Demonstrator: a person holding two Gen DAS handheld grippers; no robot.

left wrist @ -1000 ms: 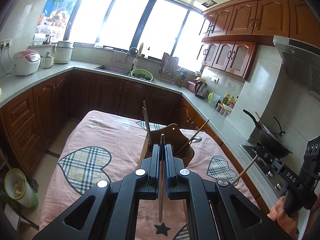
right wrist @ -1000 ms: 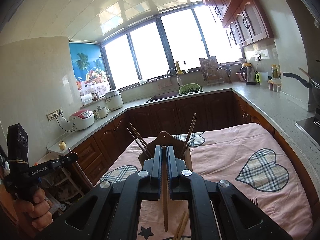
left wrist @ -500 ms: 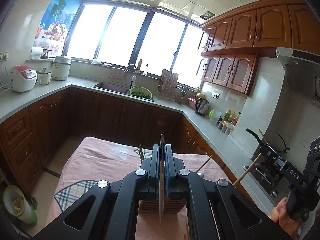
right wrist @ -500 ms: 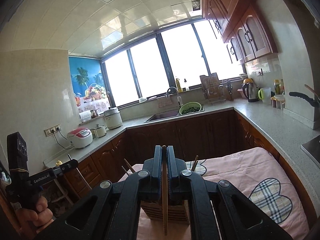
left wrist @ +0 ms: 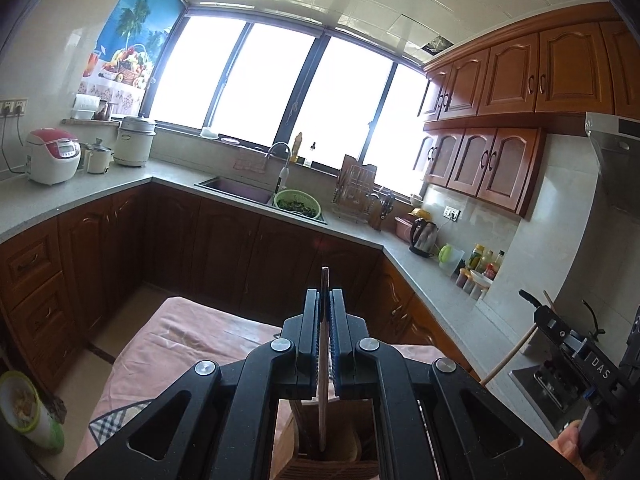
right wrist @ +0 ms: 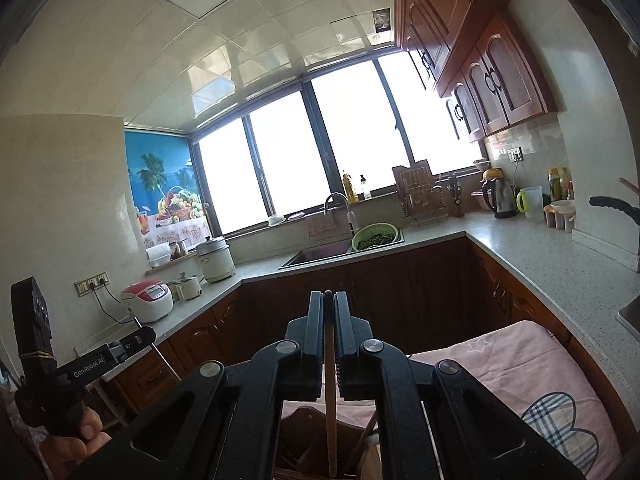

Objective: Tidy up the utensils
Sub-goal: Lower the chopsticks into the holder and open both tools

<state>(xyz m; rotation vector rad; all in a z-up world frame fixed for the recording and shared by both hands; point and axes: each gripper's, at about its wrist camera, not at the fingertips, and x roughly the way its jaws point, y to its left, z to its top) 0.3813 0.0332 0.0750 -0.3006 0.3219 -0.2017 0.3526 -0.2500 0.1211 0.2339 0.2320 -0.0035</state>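
Observation:
My left gripper (left wrist: pixel 324 300) is shut on a dark wooden chopstick (left wrist: pixel 322 380) held upright, its lower end inside the wooden utensil holder (left wrist: pixel 320 452) right below. My right gripper (right wrist: pixel 328 304) is shut on a lighter wooden chopstick (right wrist: pixel 330 400), also upright, its lower end in the same holder (right wrist: pixel 304 420). Both grippers hover directly above the holder, which stands on the pink-clothed table (left wrist: pixel 180 344). Each gripper shows in the other view: the right one (left wrist: pixel 560 332) with its chopstick, the left one (right wrist: pixel 120 348).
Kitchen counters run around the table, with rice cookers (left wrist: pixel 52 156), a sink (left wrist: pixel 240 190), a green colander (left wrist: pixel 298 204), a dish rack, a kettle (left wrist: pixel 424 236) and bottles. A wok handle (right wrist: pixel 612 204) sits on the stove at the right. A bin (left wrist: pixel 24 412) stands on the floor at the left.
Both grippers have moved forward over the holder and tilted up, so the holder has slid from mid-frame to the bottom edge. Both chopsticks now reach down into the holder.

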